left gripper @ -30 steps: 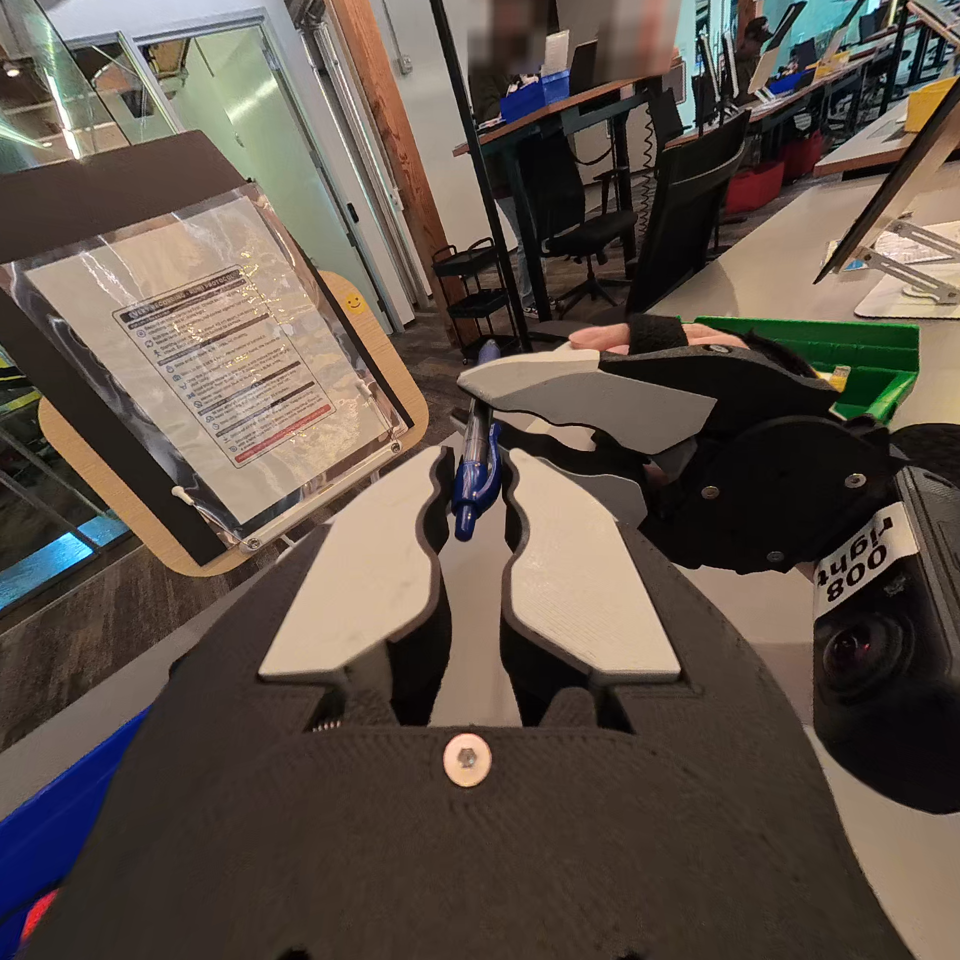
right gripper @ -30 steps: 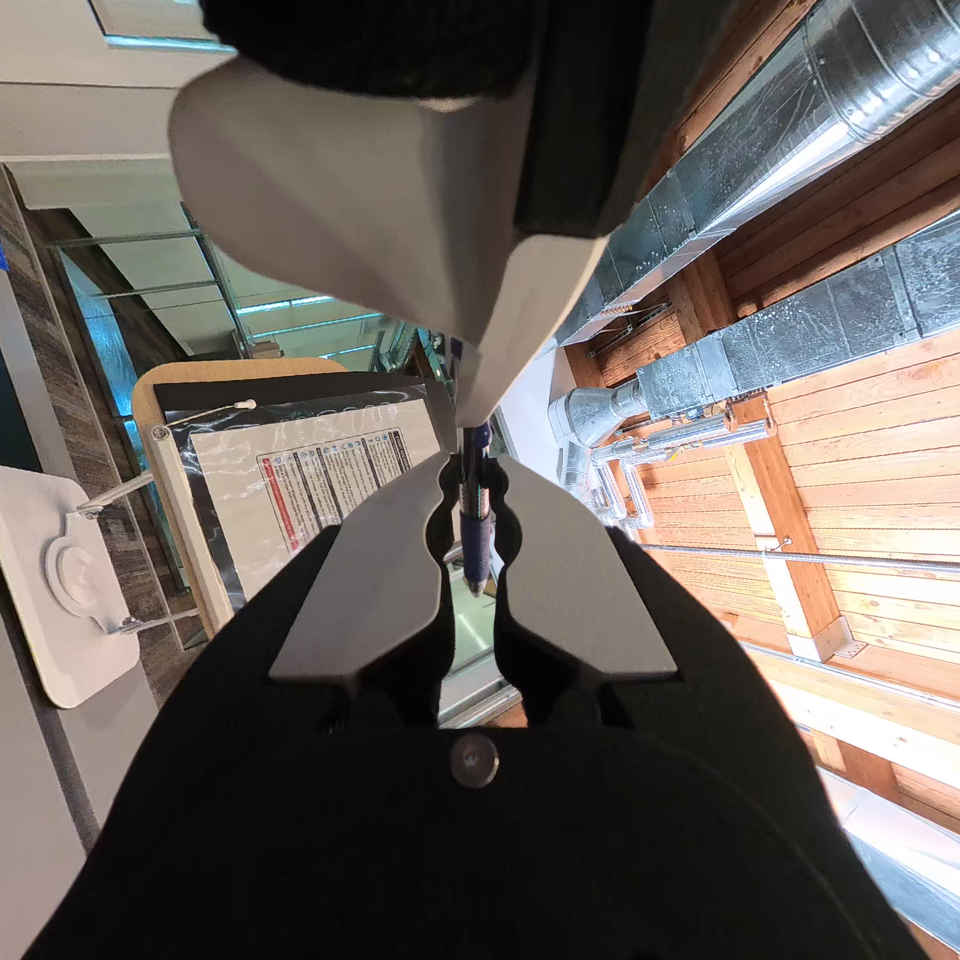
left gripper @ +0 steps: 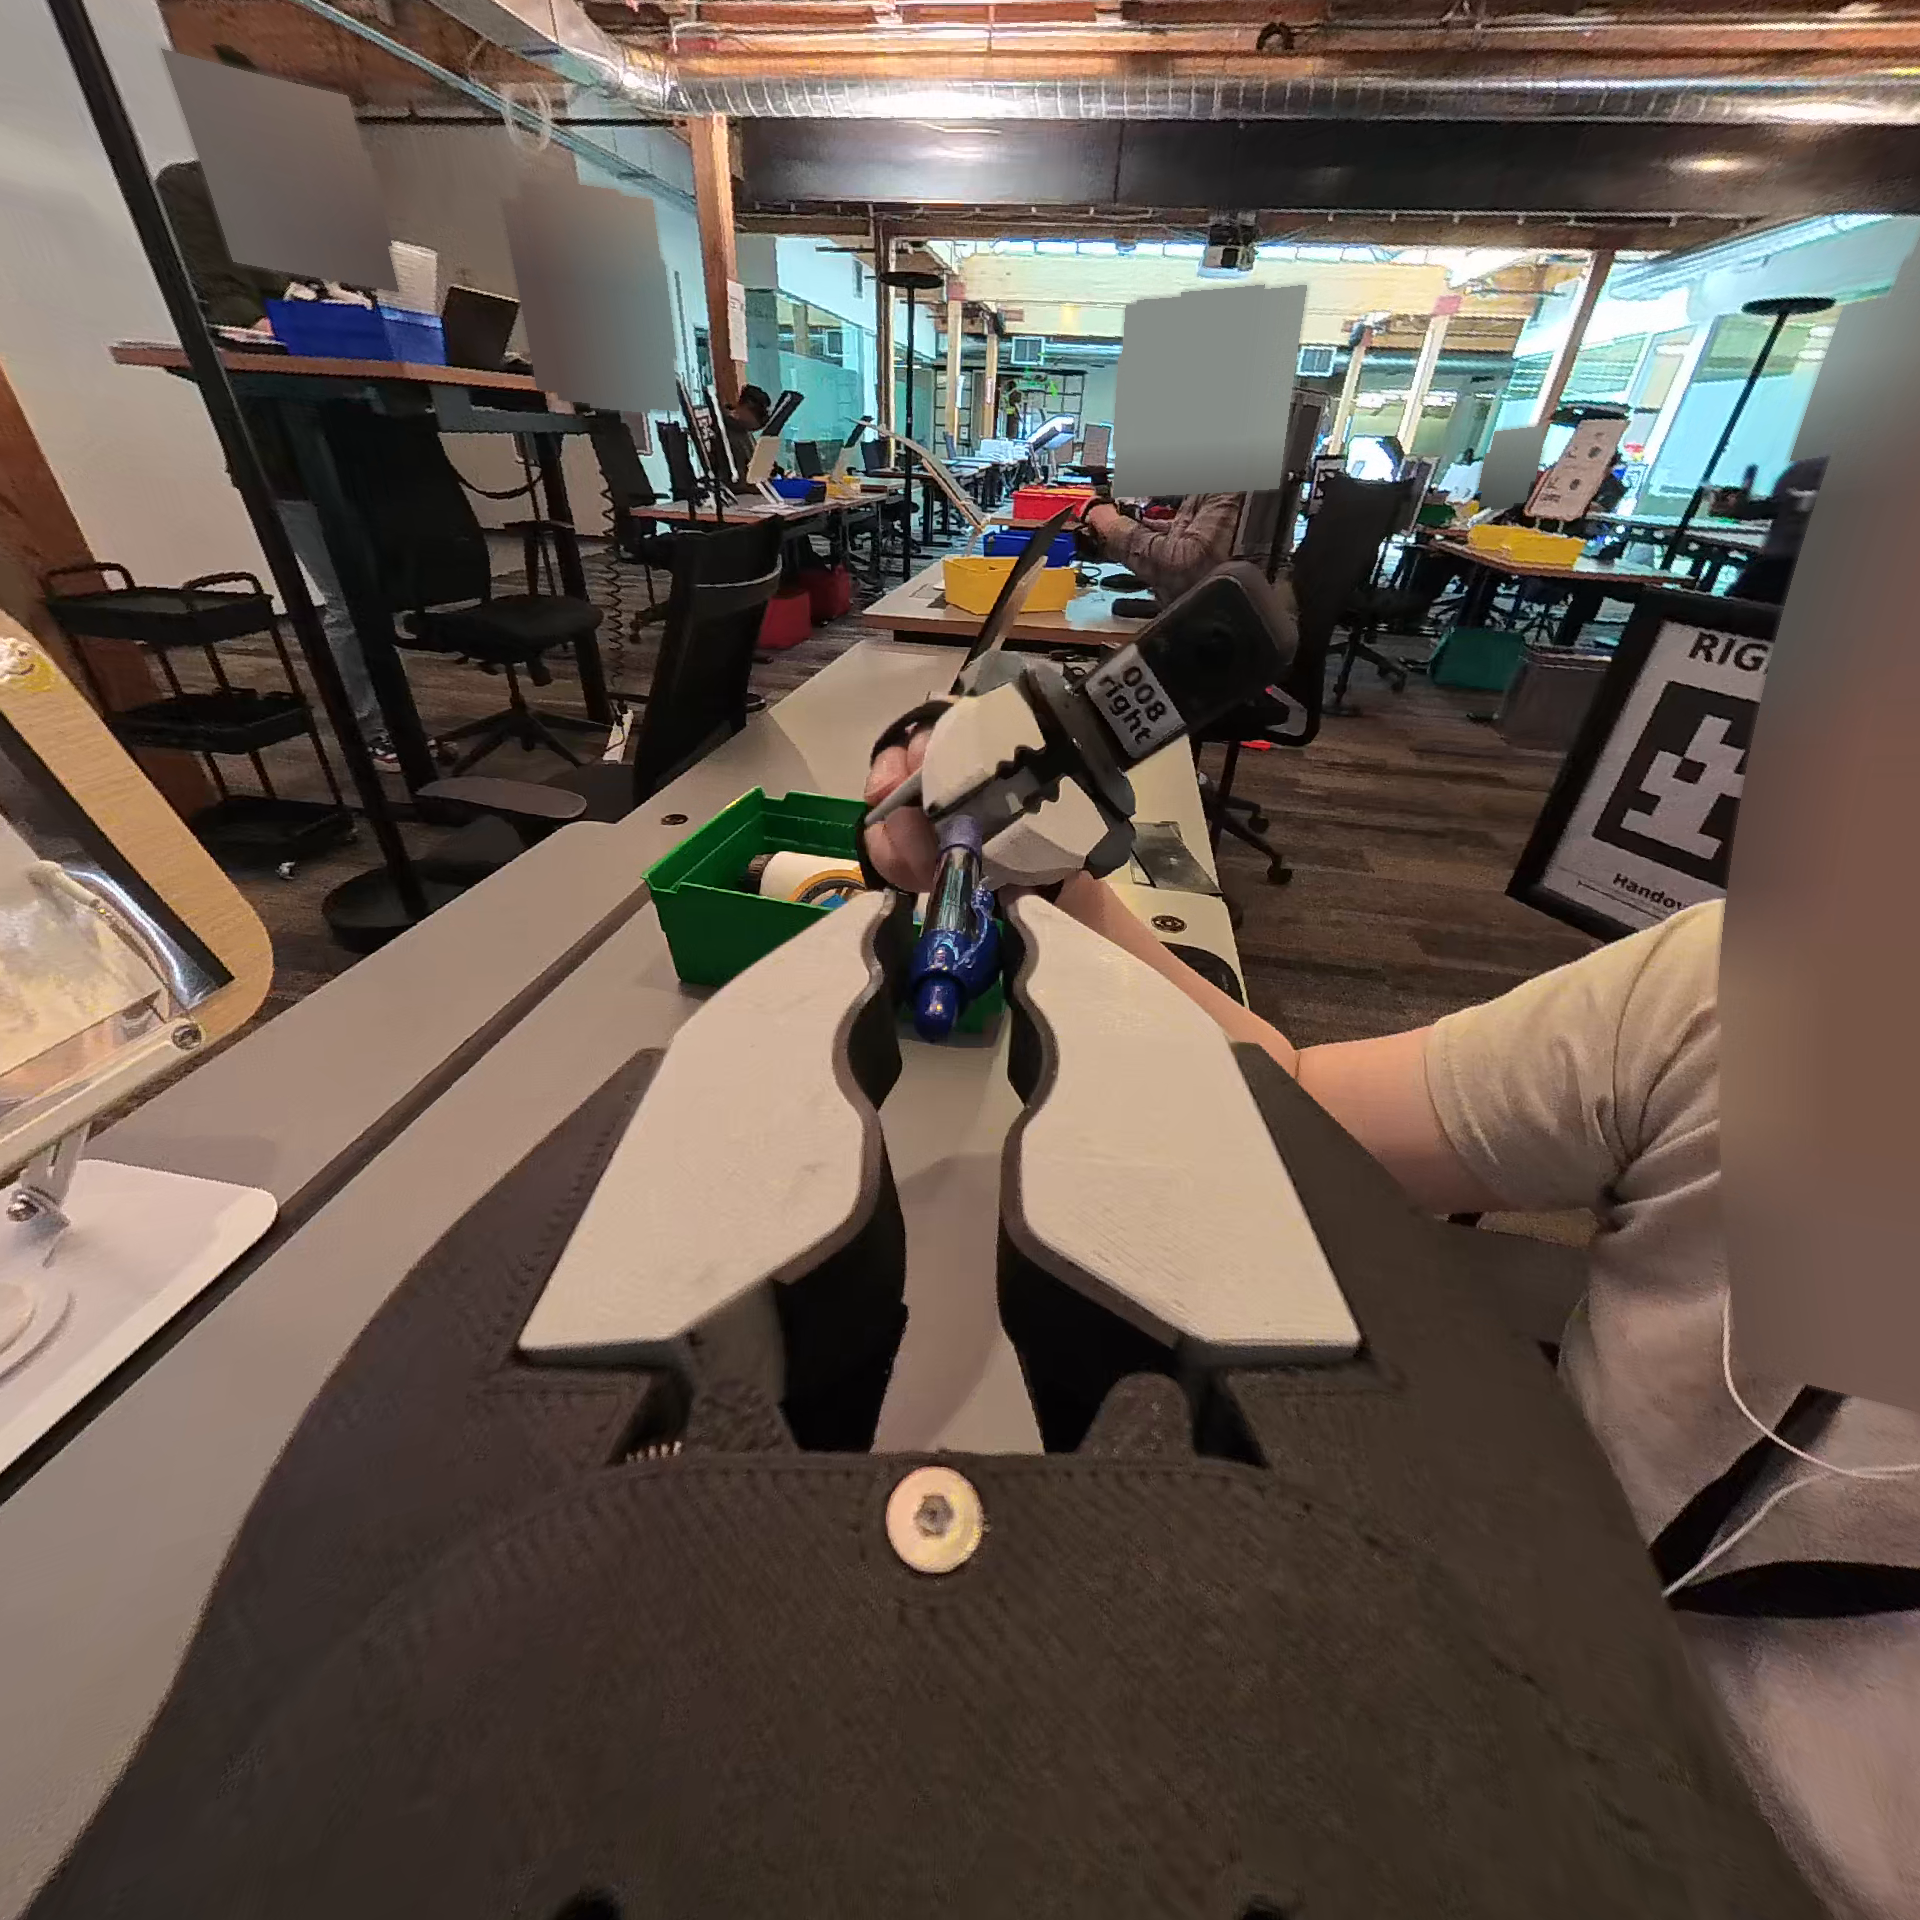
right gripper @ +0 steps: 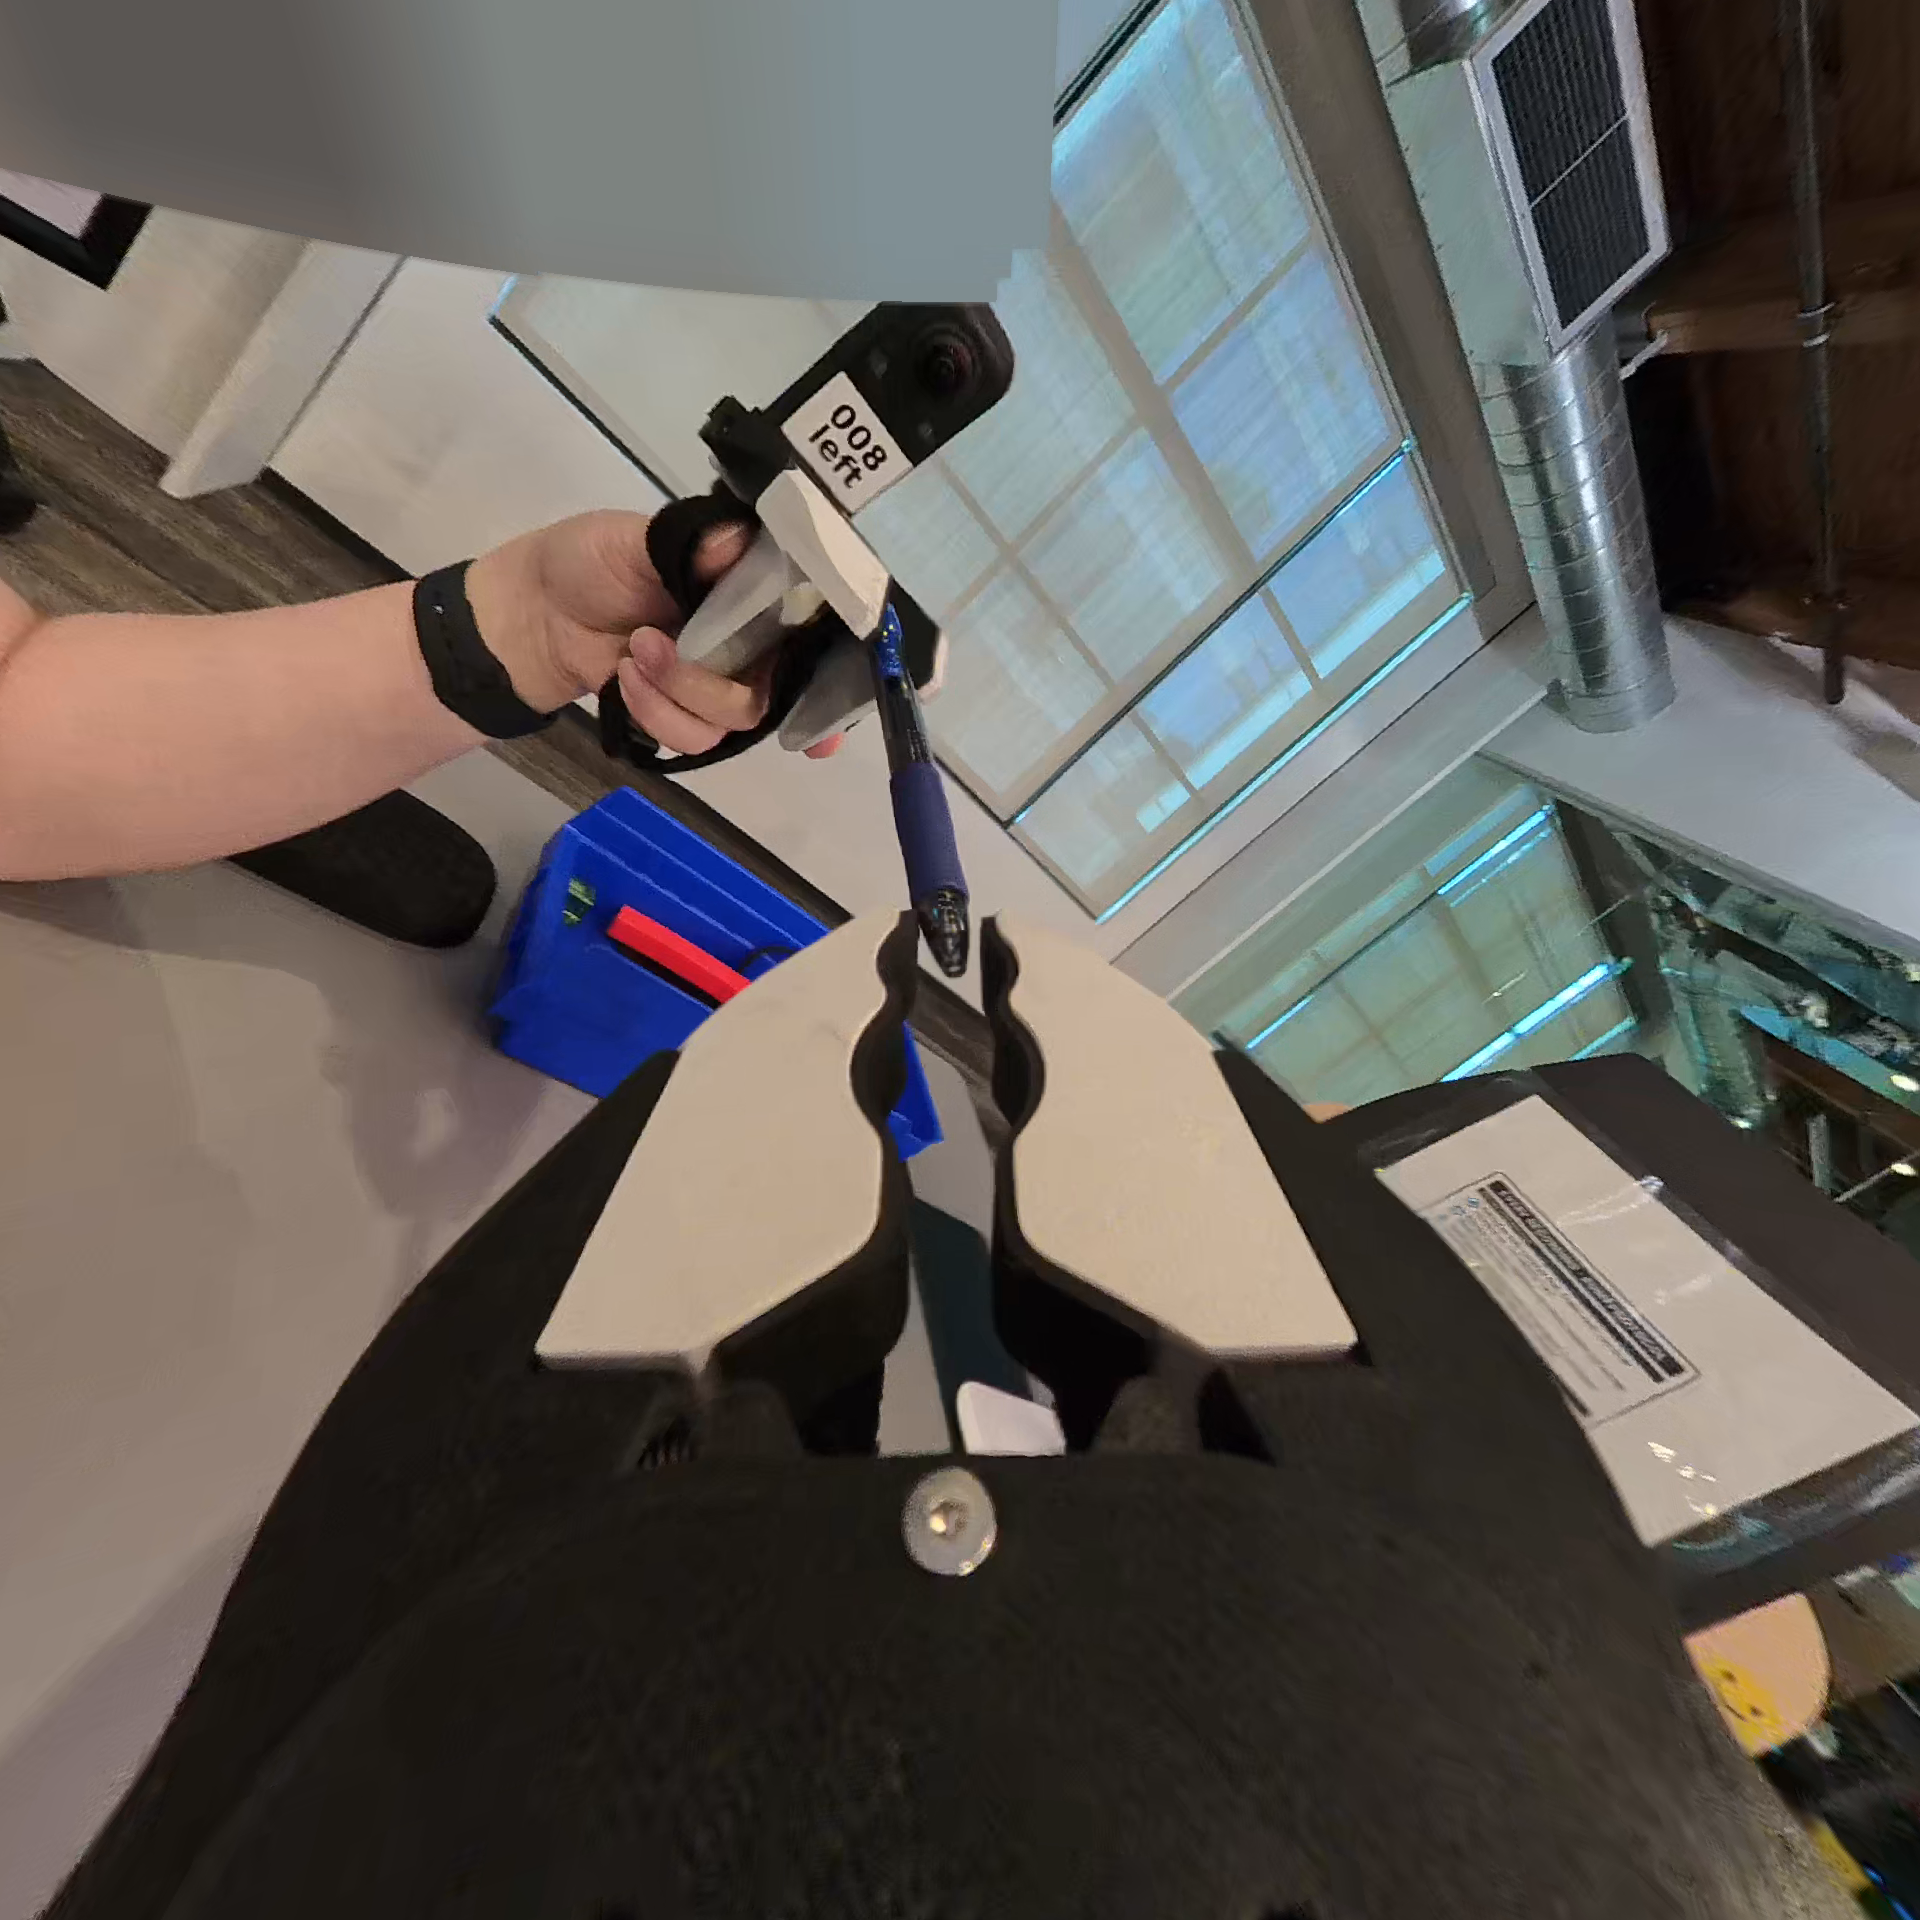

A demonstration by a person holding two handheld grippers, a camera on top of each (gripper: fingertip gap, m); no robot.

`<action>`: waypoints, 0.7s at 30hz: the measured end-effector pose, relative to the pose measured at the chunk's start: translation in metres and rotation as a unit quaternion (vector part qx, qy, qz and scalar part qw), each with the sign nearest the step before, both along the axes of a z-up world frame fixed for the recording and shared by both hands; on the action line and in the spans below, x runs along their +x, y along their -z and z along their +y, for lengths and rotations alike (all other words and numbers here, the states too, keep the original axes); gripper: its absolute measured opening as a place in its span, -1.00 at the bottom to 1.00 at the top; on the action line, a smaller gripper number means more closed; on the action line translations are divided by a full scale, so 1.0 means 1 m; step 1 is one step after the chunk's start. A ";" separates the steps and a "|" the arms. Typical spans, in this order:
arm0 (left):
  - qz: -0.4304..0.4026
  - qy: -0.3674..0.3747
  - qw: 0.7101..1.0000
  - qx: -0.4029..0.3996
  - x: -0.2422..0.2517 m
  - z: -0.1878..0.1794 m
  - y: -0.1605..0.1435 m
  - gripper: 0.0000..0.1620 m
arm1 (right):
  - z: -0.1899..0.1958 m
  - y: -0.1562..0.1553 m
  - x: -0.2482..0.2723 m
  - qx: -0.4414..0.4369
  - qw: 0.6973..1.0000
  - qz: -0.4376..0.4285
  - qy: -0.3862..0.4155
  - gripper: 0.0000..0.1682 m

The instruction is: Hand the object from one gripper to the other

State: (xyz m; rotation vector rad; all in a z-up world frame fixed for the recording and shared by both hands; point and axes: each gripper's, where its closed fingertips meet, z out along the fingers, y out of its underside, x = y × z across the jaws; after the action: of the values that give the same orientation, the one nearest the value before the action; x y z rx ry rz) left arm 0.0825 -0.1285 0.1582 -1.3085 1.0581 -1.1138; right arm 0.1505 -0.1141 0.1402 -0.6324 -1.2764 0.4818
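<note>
A blue pen [left gripper: 951,935] with a clip and a dark blue grip [right gripper: 923,810] hangs in the air between the two grippers. My left gripper [left gripper: 951,925] is shut on the pen's clip end. It also shows in the right wrist view [right gripper: 868,623], holding the pen's upper end. My right gripper [right gripper: 943,925] is open by a narrow gap. Only the pen's black tip lies between its fingertips, with a gap on each side. In the left wrist view the right gripper [left gripper: 997,821] sits at the pen's far end.
A green bin [left gripper: 727,914] with tape rolls stands on the grey table [left gripper: 416,1039]. A blue bin [right gripper: 623,935] holds a red item. A tilted sign stand [right gripper: 1558,1299] is beside the table. The person's arms [left gripper: 1403,1091] reach in. Office chairs and desks stand beyond.
The grippers have drawn apart. The pen has slid out of my right gripper until only its tip is at the fingertips. The left gripper keeps the clip end. Both views have swung.
</note>
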 end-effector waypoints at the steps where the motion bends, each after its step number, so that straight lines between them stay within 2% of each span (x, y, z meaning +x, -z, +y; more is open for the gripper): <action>1: -0.001 0.001 1.000 0.000 0.000 0.000 0.000 -0.81 | 0.000 0.002 0.000 -0.005 1.000 -0.009 -0.003 -0.86; 21: 0.001 0.010 1.000 -0.005 -0.002 -0.005 -0.002 -0.80 | -0.008 0.000 -0.003 0.017 1.000 -0.004 -0.013 -0.88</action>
State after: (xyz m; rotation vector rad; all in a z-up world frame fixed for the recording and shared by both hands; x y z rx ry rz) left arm 0.0806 -0.1338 0.1597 -1.3094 1.0698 -1.1351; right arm 0.1477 -0.1225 0.1406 -0.5905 -1.2989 0.4777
